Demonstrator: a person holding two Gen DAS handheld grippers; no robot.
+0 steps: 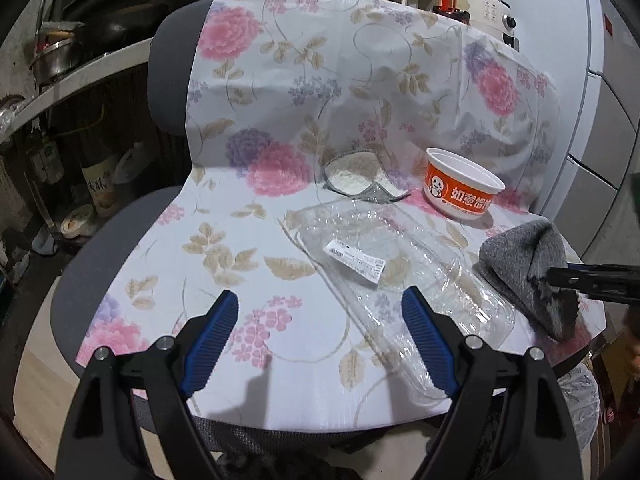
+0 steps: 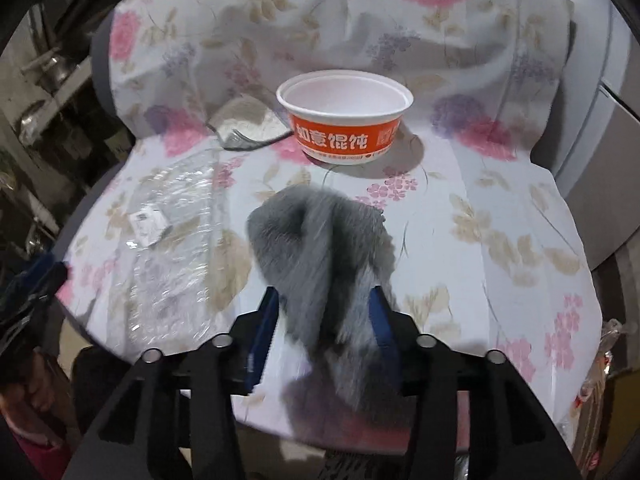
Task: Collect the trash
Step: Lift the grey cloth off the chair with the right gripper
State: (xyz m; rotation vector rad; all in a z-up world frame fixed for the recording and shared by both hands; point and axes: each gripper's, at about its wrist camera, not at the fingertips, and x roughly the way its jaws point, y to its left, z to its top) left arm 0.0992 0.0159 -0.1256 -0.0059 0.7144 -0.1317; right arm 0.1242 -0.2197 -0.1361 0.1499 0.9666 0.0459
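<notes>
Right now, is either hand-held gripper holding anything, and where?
The left hand-held gripper is open and holds nothing. The gray cloth hangs between the right hand-held gripper fingers by its near end; whether they clamp it is unclear.

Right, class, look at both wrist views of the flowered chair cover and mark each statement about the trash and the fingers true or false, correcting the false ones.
1. The orange bowl stands upright and looks empty. True.
2. The grey cloth lies inside the bowl. False: it sits between the right gripper's fingers, in front of the bowl.
3. The left gripper grips the clear plastic tray. False: its fingers are spread open, with one over the tray's edge.
4. The tray carries a white label. True.
5. The tray is on the floor. False: it lies on the flowered cover.
</notes>
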